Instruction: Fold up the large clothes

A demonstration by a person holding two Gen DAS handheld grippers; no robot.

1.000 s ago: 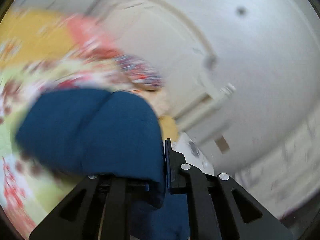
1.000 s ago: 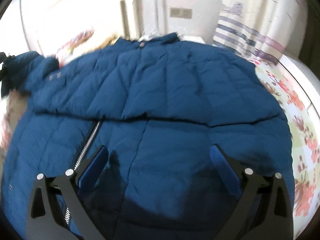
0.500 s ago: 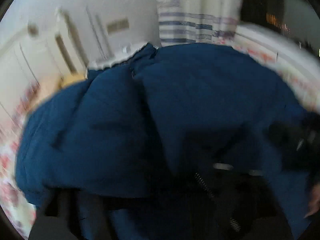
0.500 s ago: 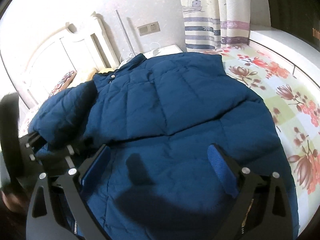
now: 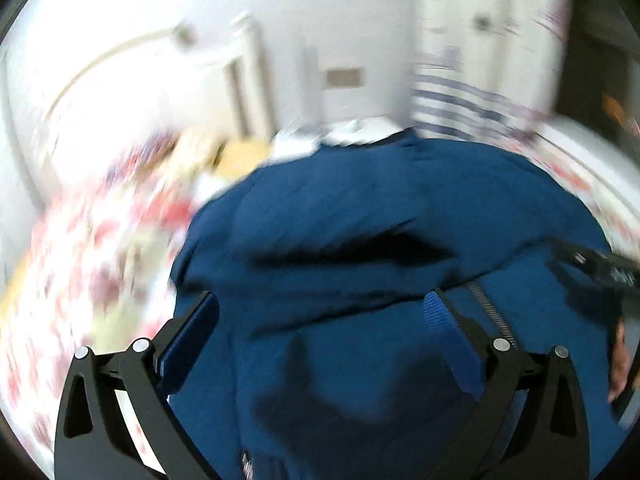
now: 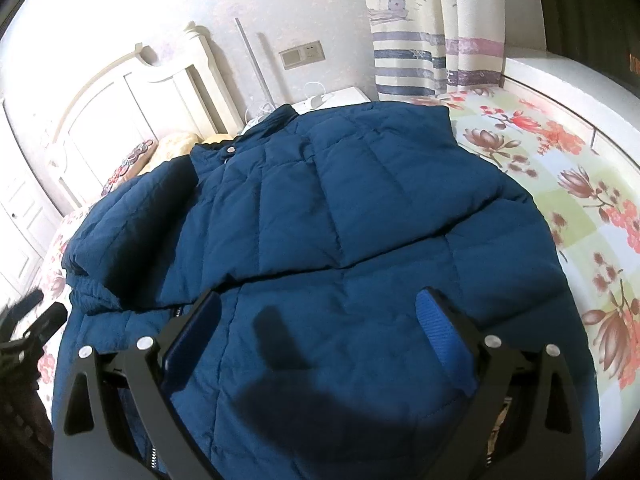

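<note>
Change: left gripper (image 5: 320,312) clamped a fold of the jacket (image 6: 340,248) a second ago; now it has let go and its view swings over the garment.
Left fingers: spread wide and opening, nothing pinched, blue pads (image 5: 444,336) hovering above the fabric at lower centre of the left wrist view.
Right fingers: spread as before, nothing between them; right gripper (image 6: 318,312) hangs over the lower part of the jacket at lower centre of the right wrist view.
Jacket: dark blue quilted coat, lying on the bed (image 6: 580,184), filling the middle of both views; collar toward the top of the frame, near the headboard (image 6: 132,108).
Sleeve: left-side sleeve (image 6: 132,232) folded in across the body, cuff at centre left of the right wrist view.
Zipper: metal teeth (image 5: 490,312) visible just right of the left gripper's right finger.
Bedding: floral sheet, bare at right of the right wrist view.
Background: striped curtain (image 6: 416,40) top centre-right, wall socket (image 6: 300,54) top centre.
Left view: motion-blurred, fine detail unclear.
</note>
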